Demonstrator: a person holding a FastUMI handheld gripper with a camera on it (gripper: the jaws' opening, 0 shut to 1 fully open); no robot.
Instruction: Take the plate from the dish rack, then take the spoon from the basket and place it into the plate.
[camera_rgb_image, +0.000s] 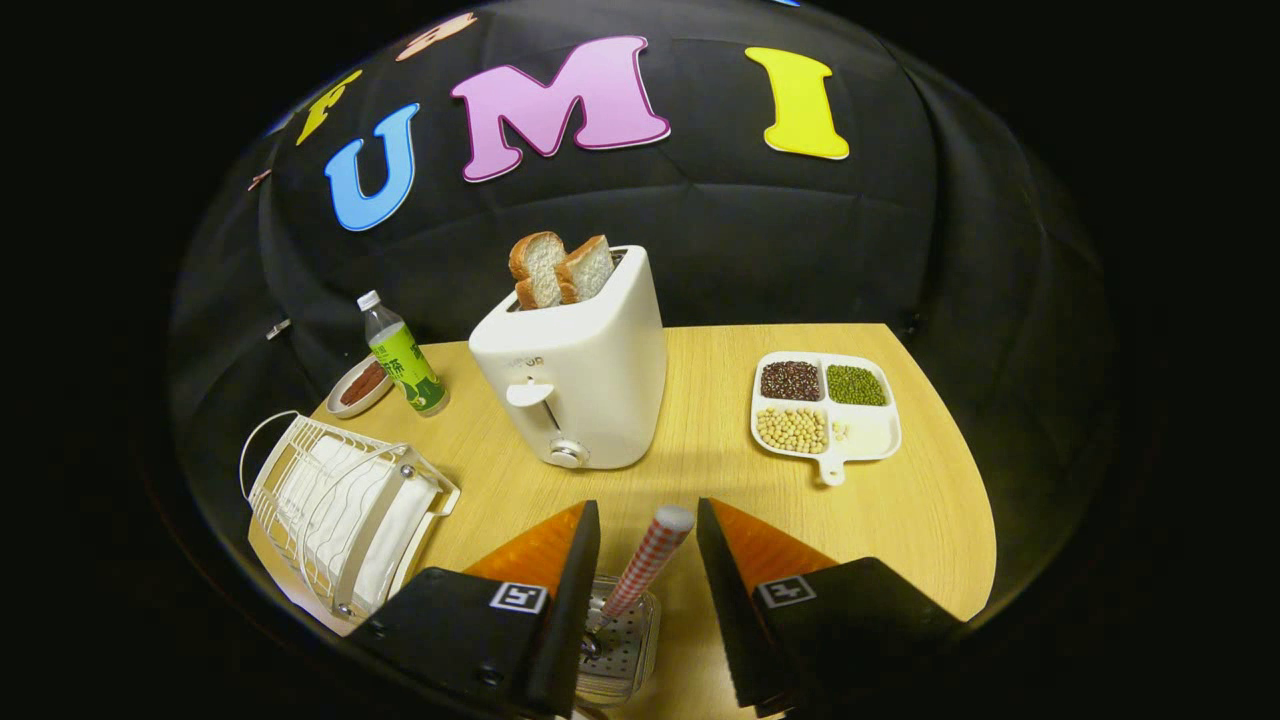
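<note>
Straddling the spoon (648, 562), the gripper (648, 530) has its jaws apart, neither finger touching the checked handle that stands up between them from the clear basket (622, 640) below. To the left, the rack (340, 510) holds white plates, so I judge the plate step undone or unclear; no plate lies free on the table (700, 470). Beyond stand the toaster (575, 365) and bean tray (825, 408).

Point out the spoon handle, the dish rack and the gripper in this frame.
spoon (648, 560), gripper view: checked handle, standing in the basket between the fingers.
dish rack (345, 505), gripper view: wire frame.
gripper (648, 535), gripper view: gap between the open fingers, neither touching the handle.
</note>
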